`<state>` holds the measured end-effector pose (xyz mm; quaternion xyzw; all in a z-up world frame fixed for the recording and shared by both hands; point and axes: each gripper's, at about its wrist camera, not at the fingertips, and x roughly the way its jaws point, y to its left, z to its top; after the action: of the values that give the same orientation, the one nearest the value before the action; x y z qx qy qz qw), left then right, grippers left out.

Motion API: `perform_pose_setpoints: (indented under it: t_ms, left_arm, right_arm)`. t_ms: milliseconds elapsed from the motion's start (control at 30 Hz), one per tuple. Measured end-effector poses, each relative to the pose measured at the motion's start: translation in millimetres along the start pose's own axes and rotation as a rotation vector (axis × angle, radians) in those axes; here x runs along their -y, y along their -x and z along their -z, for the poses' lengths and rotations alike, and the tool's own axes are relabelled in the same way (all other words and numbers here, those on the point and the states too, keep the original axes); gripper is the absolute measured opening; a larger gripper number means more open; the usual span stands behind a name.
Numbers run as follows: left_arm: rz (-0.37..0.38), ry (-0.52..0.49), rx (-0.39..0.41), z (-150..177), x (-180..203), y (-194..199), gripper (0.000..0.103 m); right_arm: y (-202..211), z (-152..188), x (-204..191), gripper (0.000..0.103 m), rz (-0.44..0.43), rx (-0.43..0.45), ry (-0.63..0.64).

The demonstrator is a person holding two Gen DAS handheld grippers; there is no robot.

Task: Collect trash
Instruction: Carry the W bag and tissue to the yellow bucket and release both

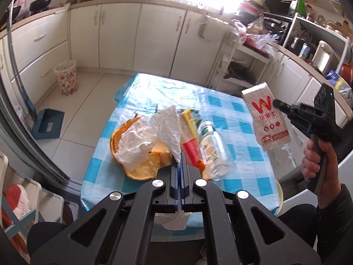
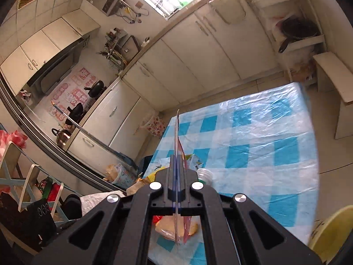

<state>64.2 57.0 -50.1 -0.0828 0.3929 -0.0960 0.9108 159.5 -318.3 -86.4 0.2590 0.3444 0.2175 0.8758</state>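
My left gripper (image 1: 179, 162) is shut on a white paper towel (image 1: 167, 125) and holds it above the blue-checked table (image 1: 240, 110). Below it lie orange pomelo peel (image 1: 141, 167) with crumpled tissue (image 1: 134, 145), a yellow-red carton (image 1: 189, 137) and a clear plastic bottle (image 1: 213, 145). My right gripper (image 1: 275, 103) is shut on a white paper bag with a red W (image 1: 267, 121), held in the air over the table's right side. In the right wrist view the right gripper (image 2: 177, 154) clamps the bag (image 2: 177, 130) edge-on.
A floral waste basket (image 1: 67, 78) stands on the floor by the cabinets at left; it also shows in the right wrist view (image 2: 155, 124). A blue dustpan (image 1: 47, 124) lies on the floor. A yellow bin rim (image 2: 331, 231) sits at the table's near right. Cluttered shelves stand at right.
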Motion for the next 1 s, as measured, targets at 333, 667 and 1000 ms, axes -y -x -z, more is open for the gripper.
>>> perform_pose_setpoints:
  t_ms: [333,667,1000]
  left_arm:
    - [0.196,-0.140,0.022,-14.7,101.8,19.0,0.002]
    - [0.382,-0.346,-0.052,-13.3,253.9,-25.5,0.002]
    - [0.472,-0.475,-0.309,33.1,374.4,-158.1,0.002]
  right_arm:
    - [110.2,34.1,67.4,0.001,0.284,0.115,-0.040]
    - [111.3,110.8,182.0,0.001,0.512,0.014,-0.186]
    - [90.6,171.7,256.9,0.004,0.594,-0.080,-0.328]
